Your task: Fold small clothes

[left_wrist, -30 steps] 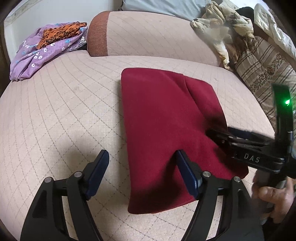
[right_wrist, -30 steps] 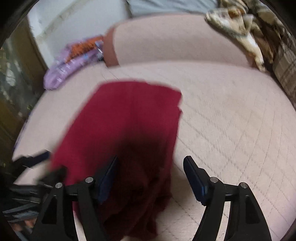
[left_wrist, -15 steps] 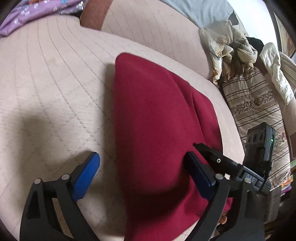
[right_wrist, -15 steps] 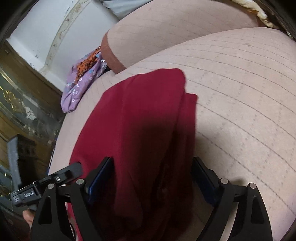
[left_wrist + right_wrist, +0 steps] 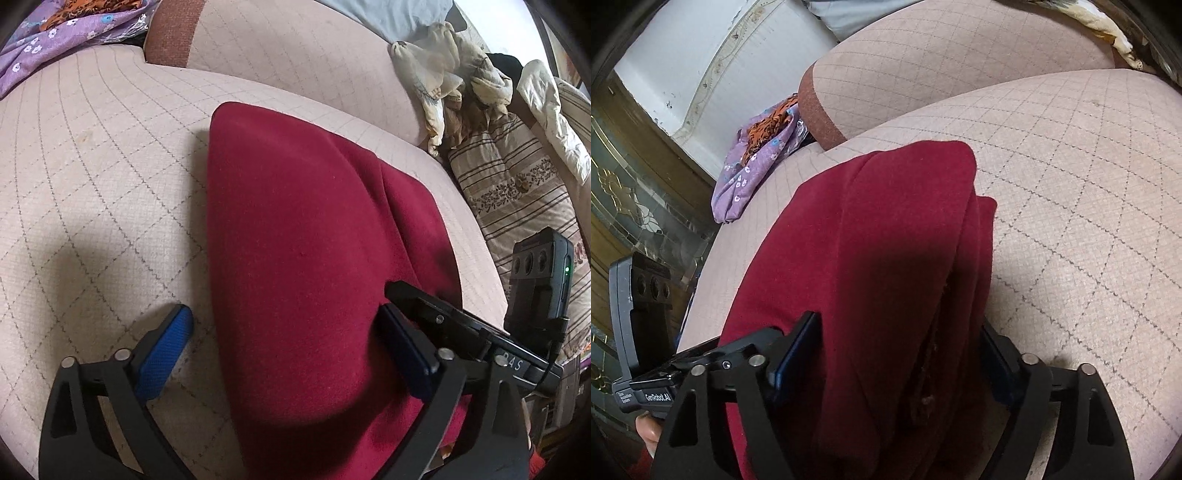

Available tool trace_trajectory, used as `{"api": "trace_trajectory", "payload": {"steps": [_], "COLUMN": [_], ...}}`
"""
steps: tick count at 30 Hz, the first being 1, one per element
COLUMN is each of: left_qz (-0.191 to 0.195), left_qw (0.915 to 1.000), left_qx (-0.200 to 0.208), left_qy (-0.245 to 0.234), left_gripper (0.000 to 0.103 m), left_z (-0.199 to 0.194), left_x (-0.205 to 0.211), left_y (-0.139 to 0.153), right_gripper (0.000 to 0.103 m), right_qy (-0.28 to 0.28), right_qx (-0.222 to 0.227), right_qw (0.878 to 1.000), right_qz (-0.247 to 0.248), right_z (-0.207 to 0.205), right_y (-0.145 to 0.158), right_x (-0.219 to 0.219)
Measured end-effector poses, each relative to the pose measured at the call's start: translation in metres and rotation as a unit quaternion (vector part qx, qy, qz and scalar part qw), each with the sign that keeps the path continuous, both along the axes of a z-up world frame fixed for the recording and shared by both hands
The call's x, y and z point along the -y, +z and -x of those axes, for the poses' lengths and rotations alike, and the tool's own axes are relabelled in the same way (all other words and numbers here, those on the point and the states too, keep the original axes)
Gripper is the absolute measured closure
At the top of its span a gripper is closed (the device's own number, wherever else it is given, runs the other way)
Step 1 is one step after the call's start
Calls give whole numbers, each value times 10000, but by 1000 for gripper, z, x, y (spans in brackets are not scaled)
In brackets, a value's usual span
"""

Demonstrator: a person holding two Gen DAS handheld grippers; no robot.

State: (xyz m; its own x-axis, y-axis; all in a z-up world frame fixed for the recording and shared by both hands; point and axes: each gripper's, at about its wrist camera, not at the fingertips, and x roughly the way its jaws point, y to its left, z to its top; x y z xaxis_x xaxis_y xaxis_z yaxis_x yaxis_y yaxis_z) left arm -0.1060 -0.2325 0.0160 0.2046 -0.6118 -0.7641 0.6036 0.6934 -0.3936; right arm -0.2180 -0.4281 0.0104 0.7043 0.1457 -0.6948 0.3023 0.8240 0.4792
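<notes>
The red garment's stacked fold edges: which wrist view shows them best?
Right wrist: the red garment shows its stacked layers edge-on along the right side. The left wrist view shows mostly its smooth top and one crease.

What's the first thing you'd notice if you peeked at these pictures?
The big dark red cloth, folded and lying in the middle of the beige checked sofa seat. Both the left gripper and the right gripper sit open over its near end. A purple flowery cloth is bunched at the far corner.

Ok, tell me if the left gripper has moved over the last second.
Yes. The left gripper has moved forward and lower over the red cloth: the purple cloth by the sofa back has slid toward the frame's top corner.
</notes>
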Motion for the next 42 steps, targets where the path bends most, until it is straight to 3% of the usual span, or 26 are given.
{"api": "trace_trajectory", "payload": {"steps": [1, 5, 7, 9, 13, 18, 21, 26, 30, 34, 37, 40, 42], "left_qz": [39, -3, 54, 80, -6, -355, -650, -582, -643, -655, -727, -753, -776], "left_qw": [10000, 9998, 9998, 9998, 9993, 9991, 9972, 9950, 9879, 9842, 9810, 9769, 9734], "left_qx": [-5, 152, 151, 129, 362, 183, 161, 503, 957, 1040, 1215, 1466, 1617], "left_qy": [-70, -135, -120, -135, -119, 147, 324, 641, 1040, 1274, 1328, 1360, 1429], "left_gripper": [24, 39, 52, 55, 55, 54, 51, 47, 36, 32, 32, 32, 32], "left_z": [2, 9, 11, 16, 33, 43, 48, 56, 61, 67, 77, 88, 94], "left_x": [1, 3, -1, -9, -40, -85, -95, -108, -116, -125, -131, -139, -142], "left_y": [1, 7, 13, 23, 46, 46, 27, 33, 43, 43, 47, 52, 56], "right_gripper": [30, 44, 51, 55, 56, 53, 45, 45, 49, 59, 71, 71, 68], "right_qy": [-4, 40, 79, 145, 370, 928, 850, 682, 1187, 1502, 1310, 1167, 1118], "right_qx": [-10, -10, 13, 136, 361, 123, -410, -44, 199, -85, -529, -550, -439], "right_qw": [10000, 9996, 9991, 9991, 9987, 9950, 9955, 9954, 9854, 9750, 9710, 9774, 9806], "right_qz": [37, 291, 413, 366, -13, -351, 7, 677, 1202, 1635, 1929, 1672, 1550], "right_z": [0, 1, 3, 6, 17, 17, 16, 54, 67, 63, 65, 75, 80], "right_y": [1, 10, 17, 28, 46, 40, 29, 71, 98, 77, 43, 31, 40], "right_x": [0, -6, -11, -17, -32, -72, -90, -104, -139, -171, -171, -164, -166]}}
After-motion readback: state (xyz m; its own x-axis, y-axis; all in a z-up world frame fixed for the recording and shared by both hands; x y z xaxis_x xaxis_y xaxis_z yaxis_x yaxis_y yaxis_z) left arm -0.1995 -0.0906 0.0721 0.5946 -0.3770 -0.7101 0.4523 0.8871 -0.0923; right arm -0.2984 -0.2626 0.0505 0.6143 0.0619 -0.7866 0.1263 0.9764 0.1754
